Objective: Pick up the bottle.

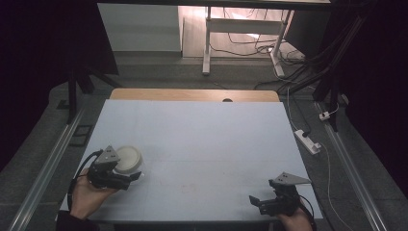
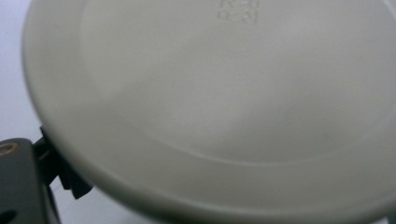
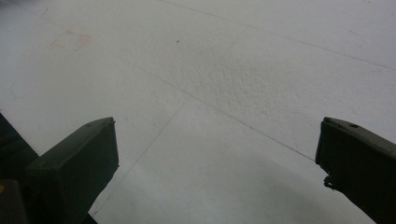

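On the white desk, a round white lid sits clamped in the left claw, at its tip. The right claw hovers well apart, jaws wide, holding nothing.

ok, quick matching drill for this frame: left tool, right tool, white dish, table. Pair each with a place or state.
Things:
1. left tool
2. right tool
3. white dish
4. table

States:
A. covered by a pale sheet
B. open, nothing between its jaws
C. round, near the table's left edge
D. at the dish's rim

Pairs: 1-D, 2-B, 3-C, 4-A
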{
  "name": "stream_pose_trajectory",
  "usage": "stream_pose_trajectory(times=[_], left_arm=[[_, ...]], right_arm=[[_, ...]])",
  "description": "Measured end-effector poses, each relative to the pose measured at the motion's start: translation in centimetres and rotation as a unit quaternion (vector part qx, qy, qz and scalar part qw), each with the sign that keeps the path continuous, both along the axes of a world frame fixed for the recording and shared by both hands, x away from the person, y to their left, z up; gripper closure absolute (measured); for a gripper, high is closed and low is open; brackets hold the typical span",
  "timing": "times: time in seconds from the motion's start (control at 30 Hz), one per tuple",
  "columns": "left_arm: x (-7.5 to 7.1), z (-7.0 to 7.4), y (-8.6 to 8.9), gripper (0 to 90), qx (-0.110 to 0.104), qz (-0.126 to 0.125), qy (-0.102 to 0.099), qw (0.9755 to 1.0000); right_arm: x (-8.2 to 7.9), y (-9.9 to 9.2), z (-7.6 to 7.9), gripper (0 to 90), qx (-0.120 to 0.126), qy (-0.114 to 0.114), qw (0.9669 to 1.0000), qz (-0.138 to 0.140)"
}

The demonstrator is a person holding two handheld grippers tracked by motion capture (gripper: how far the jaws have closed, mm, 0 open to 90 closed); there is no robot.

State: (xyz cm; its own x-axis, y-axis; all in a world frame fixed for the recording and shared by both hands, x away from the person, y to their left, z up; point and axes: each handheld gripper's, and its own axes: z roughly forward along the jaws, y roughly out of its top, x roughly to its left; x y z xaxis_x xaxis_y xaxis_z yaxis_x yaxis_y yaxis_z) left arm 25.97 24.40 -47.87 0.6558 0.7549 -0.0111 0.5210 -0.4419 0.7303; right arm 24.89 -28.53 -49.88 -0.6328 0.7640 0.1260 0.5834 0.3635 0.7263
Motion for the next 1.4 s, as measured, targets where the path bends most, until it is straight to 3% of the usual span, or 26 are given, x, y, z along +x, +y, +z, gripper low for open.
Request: stream_pose_trajectory(times=[0.57,1.4], left_arm=[[3.0,1.5,-4.3,7.4,0.003,-0.057,-0.010,0.9983],[6.5,2.5,-11.1,7.5,0.014,-0.133,-0.005,0.9910]], right_arm=[[0.0,0.0,0.0,0.0,0.000,0.000,1.0000,-0.001],[0.0,-0.1,0.0,0.0,0.003,0.000,1.0000,0.000]])
